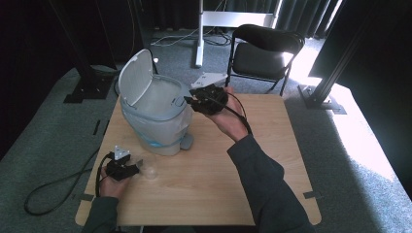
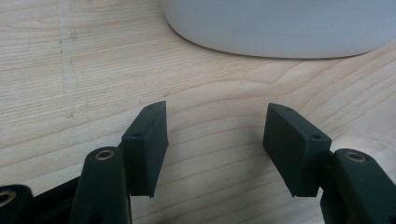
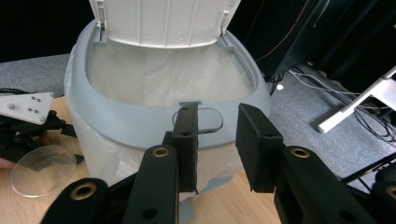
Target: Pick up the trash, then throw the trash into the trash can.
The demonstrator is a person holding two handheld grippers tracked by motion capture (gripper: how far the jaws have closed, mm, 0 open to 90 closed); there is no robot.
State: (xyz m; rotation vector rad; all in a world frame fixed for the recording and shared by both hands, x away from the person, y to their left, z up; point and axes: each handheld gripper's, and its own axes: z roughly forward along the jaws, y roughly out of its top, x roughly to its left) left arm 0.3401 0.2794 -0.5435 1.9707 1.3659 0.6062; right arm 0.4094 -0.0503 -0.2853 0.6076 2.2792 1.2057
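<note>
Pedal bin (image 1: 158, 114) with liner, lid raised; two hand-held grippers at a wooden table (image 1: 252, 194).

High view: grey bin stands on the table's far left part, white lid (image 1: 136, 76) tilted up and back, pedal (image 1: 186, 141) at its near right foot; wide bare tabletop to the right and near side. Right gripper (image 1: 187, 100) is held at the bin's right rim. Left gripper (image 1: 138, 167) rests near the left edge, just beside a clear round disc (image 1: 149, 170). Right gripper view: translucent liner (image 3: 168, 72) lines the bin, nothing visible inside; jaws part open, nothing between the pads, hovering at the front rim by the oval latch (image 3: 201, 120); disc lies at lower left. Left gripper view: jaws stand wide apart over bare wood, gripping nothing, bin base beyond.
</note>
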